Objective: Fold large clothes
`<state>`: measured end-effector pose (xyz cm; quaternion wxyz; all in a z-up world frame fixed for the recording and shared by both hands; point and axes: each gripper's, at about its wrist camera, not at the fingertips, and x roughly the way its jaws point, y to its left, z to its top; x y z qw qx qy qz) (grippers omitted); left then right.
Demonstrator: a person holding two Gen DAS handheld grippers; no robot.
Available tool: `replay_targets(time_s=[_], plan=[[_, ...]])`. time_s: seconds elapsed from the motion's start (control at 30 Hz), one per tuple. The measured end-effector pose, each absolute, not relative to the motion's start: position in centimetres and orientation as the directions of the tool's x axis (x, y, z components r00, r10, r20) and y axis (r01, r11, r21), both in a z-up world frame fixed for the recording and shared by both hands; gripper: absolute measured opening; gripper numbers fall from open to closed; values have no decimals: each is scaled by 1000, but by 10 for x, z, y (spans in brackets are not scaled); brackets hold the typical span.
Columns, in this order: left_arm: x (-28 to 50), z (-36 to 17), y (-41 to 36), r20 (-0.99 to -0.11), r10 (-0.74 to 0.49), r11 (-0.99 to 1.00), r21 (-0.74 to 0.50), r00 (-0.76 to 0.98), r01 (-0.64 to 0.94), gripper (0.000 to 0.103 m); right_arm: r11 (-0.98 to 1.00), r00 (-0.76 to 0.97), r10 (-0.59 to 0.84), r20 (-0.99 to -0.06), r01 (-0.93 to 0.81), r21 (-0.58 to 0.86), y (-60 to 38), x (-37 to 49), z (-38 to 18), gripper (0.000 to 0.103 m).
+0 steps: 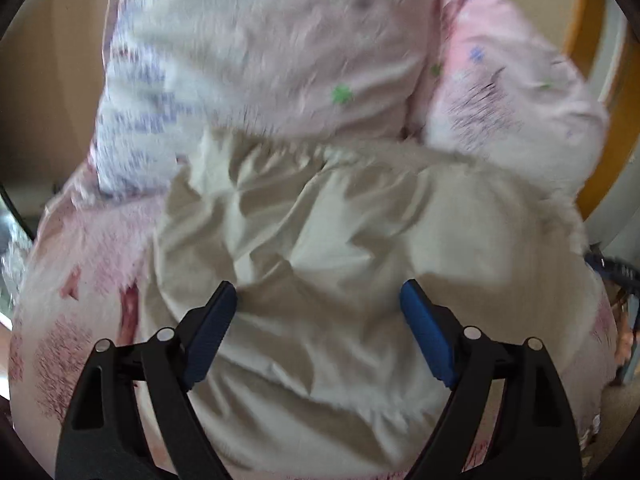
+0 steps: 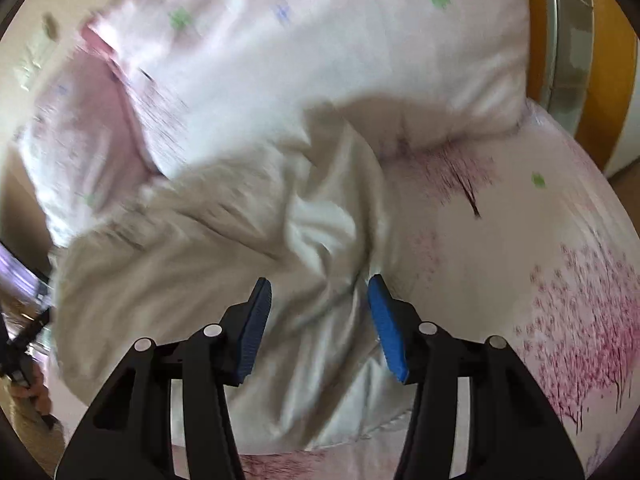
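A cream garment (image 1: pixel 320 240) lies crumpled on a pink bed sheet with a cherry-blossom print (image 1: pixel 80 320). My left gripper (image 1: pixel 318 296) is open wide just above the garment's near part, with nothing between its blue pads. In the right wrist view the same cream garment (image 2: pixel 208 264) lies bunched, with a fold rising between the pads. My right gripper (image 2: pixel 320 288) is open, pads either side of that fold at its right edge. Both views are motion-blurred.
Pink pillows with small green and blue flowers (image 1: pixel 280 60) lie at the head of the bed, also in the right wrist view (image 2: pixel 340 40). A wooden headboard (image 2: pixel 600 60) stands at the right. The blossom-print sheet (image 2: pixel 560 300) spreads to the right.
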<state>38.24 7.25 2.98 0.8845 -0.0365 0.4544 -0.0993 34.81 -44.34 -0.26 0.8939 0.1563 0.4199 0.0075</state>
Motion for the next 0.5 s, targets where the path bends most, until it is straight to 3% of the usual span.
replay_targets(time_s=[0.1, 0.33, 0.43, 0.5], plan=[[397, 15, 81, -819, -199, 979, -185, 539, 80, 87, 946, 578, 160, -801, 142, 291, -445, 358, -30, 54], [410, -2, 78, -835, -157, 985, -172, 527, 20, 94, 944, 566, 157, -809, 154, 291, -441, 365, -43, 60], [393, 7, 90, -795, -218, 968, -251, 566, 20, 88, 920, 605, 205, -770, 150, 362, -453, 348, -33, 61], [365, 19, 114, -729, -297, 932, -361, 617, 23, 88, 868, 653, 280, -703, 140, 476, -469, 326, -23, 68]])
